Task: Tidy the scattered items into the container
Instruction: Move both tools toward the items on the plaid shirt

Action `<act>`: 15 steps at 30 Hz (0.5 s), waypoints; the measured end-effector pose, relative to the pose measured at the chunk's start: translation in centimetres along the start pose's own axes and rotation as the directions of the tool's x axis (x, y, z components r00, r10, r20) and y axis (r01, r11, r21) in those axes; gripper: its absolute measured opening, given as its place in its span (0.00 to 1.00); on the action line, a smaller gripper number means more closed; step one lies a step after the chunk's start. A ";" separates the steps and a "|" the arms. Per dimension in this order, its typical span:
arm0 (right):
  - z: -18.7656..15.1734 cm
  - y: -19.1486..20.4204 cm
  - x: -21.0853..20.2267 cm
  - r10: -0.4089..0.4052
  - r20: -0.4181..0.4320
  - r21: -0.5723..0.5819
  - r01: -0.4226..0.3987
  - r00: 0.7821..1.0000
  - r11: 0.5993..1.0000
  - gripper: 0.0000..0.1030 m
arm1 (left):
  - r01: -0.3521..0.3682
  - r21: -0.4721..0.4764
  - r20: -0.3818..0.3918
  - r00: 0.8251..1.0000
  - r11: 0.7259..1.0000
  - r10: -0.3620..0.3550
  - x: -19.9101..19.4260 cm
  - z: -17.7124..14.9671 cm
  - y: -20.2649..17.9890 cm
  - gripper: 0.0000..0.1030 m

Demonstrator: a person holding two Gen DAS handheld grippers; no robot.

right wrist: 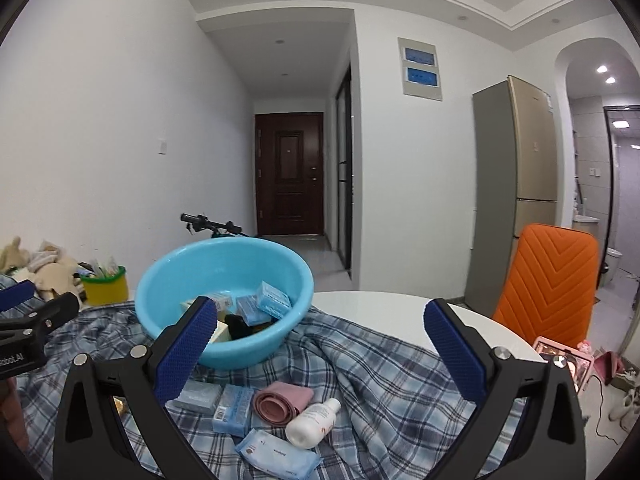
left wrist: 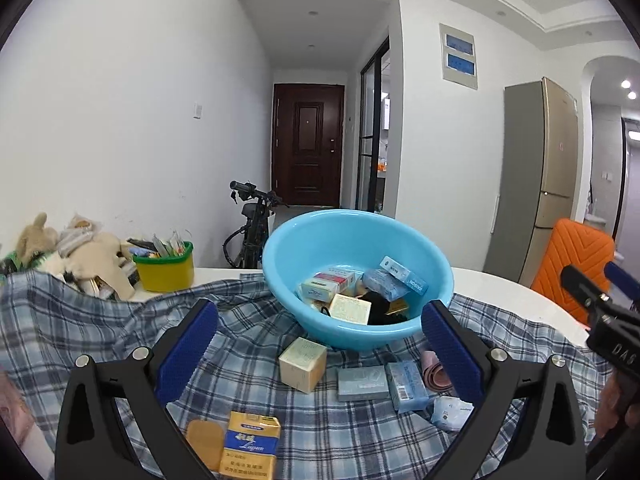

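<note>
A: Status? Both ends free?
B: Yes. Left hand-held gripper (left wrist: 320,336) spread wide, nothing between the pads. Right hand-held gripper (right wrist: 320,336) likewise released.
A: Where's the container?
B: Blue basin (left wrist: 400,332), centre of the left view, on the plaid cloth (left wrist: 120,320), already part full of boxes.
A: What's left out?
B: Cream box (left wrist: 303,364) just below the basin rim, yellow pack (left wrist: 250,446) at the bottom edge. Right view, lower centre: pink roll (right wrist: 284,400), white bottle (right wrist: 314,422), wipes pack (right wrist: 278,454).
A: Next step?
B: My call: left takes the cream box. Square the pads on opposite flat faces, avoid pinching cloth, lift clear of the rim before letting go.
</note>
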State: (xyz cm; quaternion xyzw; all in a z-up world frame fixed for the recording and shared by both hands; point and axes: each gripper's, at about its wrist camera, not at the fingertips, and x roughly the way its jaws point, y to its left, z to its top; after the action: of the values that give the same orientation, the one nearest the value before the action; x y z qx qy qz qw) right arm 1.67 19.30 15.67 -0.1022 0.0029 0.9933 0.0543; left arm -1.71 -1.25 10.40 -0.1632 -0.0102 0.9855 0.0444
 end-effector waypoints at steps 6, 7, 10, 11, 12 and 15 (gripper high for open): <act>2.2 -0.3 -0.5 0.008 0.019 -0.008 -0.008 1.000 1.000 1.00 | -0.007 0.047 0.030 1.000 0.999 0.006 -1.2 2.6 -0.7 1.00; 2.6 -0.3 -0.5 0.003 0.024 -0.011 -0.002 1.000 1.000 1.00 | -0.006 0.048 0.039 0.999 0.999 0.004 -1.5 3.2 -0.8 1.00; 4.2 -0.5 -1.1 -0.005 0.051 -0.016 0.006 0.999 1.000 1.00 | 0.002 0.046 0.072 0.997 0.999 -0.006 -2.4 5.4 -1.1 1.00; 4.6 -0.5 -1.3 0.002 0.056 -0.016 -0.001 0.998 1.000 1.00 | 0.002 0.049 0.078 0.997 0.999 -0.005 -2.5 5.9 -1.2 1.00; 5.1 -0.7 -1.4 0.012 0.057 -0.016 -0.011 0.998 1.000 1.00 | 0.000 0.054 0.085 0.996 0.999 -0.005 -2.8 6.4 -1.3 1.00; 6.1 -0.8 -1.3 0.049 0.030 -0.011 -0.049 0.998 0.999 1.00 | -0.005 0.074 0.080 0.997 0.997 -0.001 -3.1 7.7 -2.0 1.00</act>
State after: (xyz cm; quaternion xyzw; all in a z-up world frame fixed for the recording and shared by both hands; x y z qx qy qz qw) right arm 1.76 20.09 21.93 -0.0875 -0.0005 0.9957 0.0296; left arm -1.07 0.37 18.77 -0.1220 0.0250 0.9910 0.0488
